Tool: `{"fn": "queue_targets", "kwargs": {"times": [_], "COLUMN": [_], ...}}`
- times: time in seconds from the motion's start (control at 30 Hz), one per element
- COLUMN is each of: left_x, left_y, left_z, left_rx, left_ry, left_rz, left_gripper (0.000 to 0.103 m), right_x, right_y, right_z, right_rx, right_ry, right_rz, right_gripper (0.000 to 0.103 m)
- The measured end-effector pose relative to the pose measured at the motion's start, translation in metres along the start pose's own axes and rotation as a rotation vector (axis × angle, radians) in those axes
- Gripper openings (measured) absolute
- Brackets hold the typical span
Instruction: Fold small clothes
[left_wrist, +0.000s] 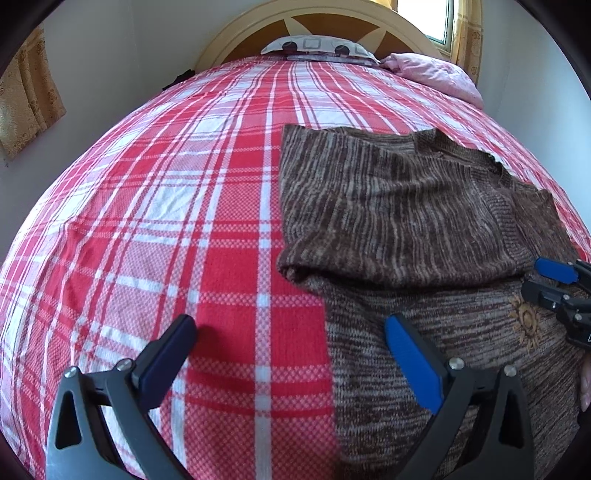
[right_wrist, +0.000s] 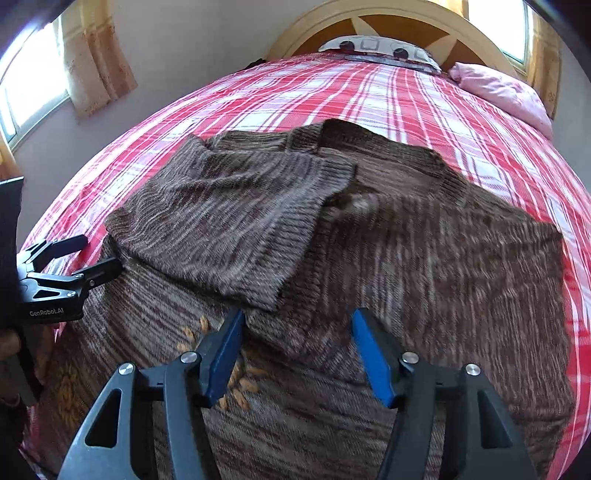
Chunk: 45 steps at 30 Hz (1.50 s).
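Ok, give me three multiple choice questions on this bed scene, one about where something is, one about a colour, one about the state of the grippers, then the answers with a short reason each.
1. Where does the pink quilt lie?
A. Beside the patterned pillow at the headboard end
B. On top of the sweater
C. On the floor

2. What colour is the sweater?
A. Plain navy
B. Streaky brown
C. Bright green

3. How do the two grippers stand?
A. Both clamped on a sleeve
B. One shut, one open
C. Both open, holding nothing

Answers:
1 A, the quilt is bunched at the far corner of the plaid bedspread, next to the pillow.
2 B, the knit shows brown and pale streaks in both views.
3 C, the left gripper and the right gripper each show a wide gap between the fingers with no cloth pinched.
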<state>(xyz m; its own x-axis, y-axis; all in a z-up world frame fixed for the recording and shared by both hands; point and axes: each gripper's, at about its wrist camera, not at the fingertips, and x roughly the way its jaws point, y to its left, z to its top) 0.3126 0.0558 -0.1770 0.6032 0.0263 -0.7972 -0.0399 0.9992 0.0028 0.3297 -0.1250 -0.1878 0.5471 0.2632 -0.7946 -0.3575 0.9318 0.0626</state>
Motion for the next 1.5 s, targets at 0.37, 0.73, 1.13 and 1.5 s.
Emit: {"fn": "queue_targets", "kwargs": {"times": [0.37, 0.73, 1.13, 1.5], "left_x": [-0.003, -0.003, -0.042, -0.081], "left_y": [-0.004, -0.003, -0.013, -0.007], "left_z": [-0.005, -0.006, -0.038, -0.082], "left_rx": [0.015, -0.001, 0.051, 0.017], "left_ry": [-0.014, -0.006, -0.028, -0.054], "left_rz": [0.059, 0.048, 0.041, -0.006], "left_gripper": [0.103, 0.103, 0.103, 0.103], "right_x": [-0.029, -0.04, -0.072, -0.099], "right_y": [-0.018, -0.014, -0.015, -0.016], "right_z": [-0.022, -0.049, -0.087, -0.121], "right_rx": [0.049, 0.024, 0.01, 0.007], "right_ry": [-0.066, -0.01, -0.046, -0.059], "right_rz": [-0.059, -0.041, -0.064, -0.098], "right_gripper": [0.062, 0.062, 0.062, 0.063]}}
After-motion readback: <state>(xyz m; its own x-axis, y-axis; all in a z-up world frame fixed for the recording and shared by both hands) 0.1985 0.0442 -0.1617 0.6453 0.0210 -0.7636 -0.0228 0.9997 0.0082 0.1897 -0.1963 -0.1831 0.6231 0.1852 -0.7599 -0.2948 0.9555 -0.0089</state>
